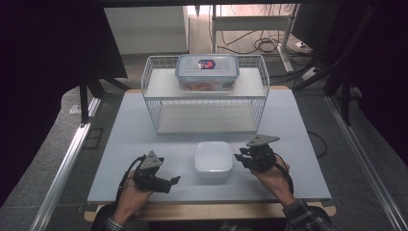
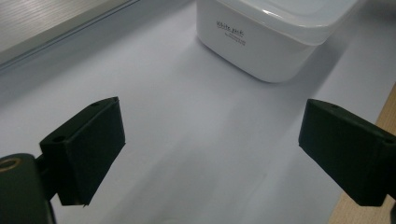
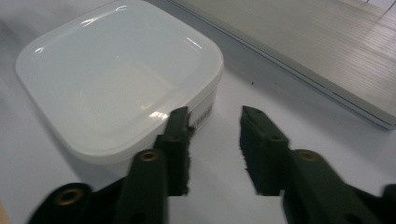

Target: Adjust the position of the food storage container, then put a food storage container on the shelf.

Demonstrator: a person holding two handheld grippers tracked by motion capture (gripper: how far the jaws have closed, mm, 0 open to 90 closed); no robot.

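Observation:
A white square lidded container sits on the pale board, near its front edge, between my two grippers. My left gripper lies to the left of it, pointing at it, jaws wide open and empty. In the left gripper view the container stands beyond the gap of the left gripper, printed side facing me. My right gripper is at the container's right side. In the right gripper view the right gripper is open, its left jaw close by the corner of the container, with nothing between the jaws.
A white wire basket stands at the back of the board, open toward me. On its upper shelf rests a clear box with a blue-rimmed lid. The pale board has bare room left and right. Dark floor and cables lie beyond.

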